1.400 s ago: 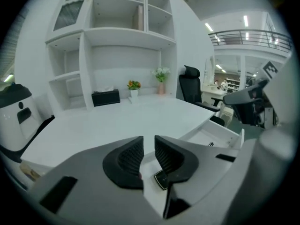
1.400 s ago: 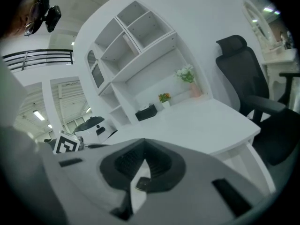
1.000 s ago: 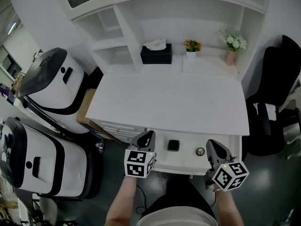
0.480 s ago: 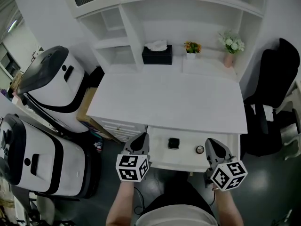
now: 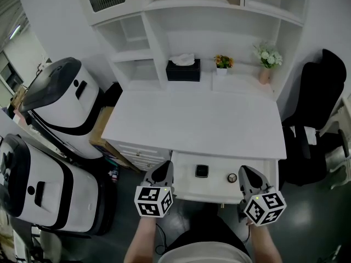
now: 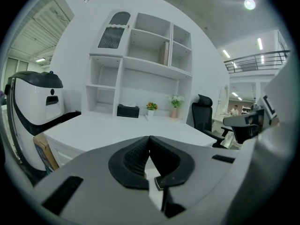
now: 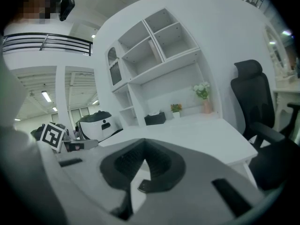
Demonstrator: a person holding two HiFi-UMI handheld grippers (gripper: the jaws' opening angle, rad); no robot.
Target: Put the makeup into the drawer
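Makeup [image 5: 202, 170] in drawer [image 5: 217, 184]; left claw [image 5: 166, 166] farther back

A black makeup compact [image 5: 202, 170] is lying in the white drawer [image 5: 215, 186], a black tissue box [image 5: 183, 70] showing at upper centre.

Desk [image 5: 192, 119]: tissue box [image 5: 183, 70], flowerpot [image 5: 221, 64], vase [image 5: 265, 73]

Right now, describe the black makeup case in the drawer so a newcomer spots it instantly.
Find the white desk; an open drawer sticks out under its front edge, toward the person. Two small things lie inside: the makeup case is the square black one, left of the small round item.
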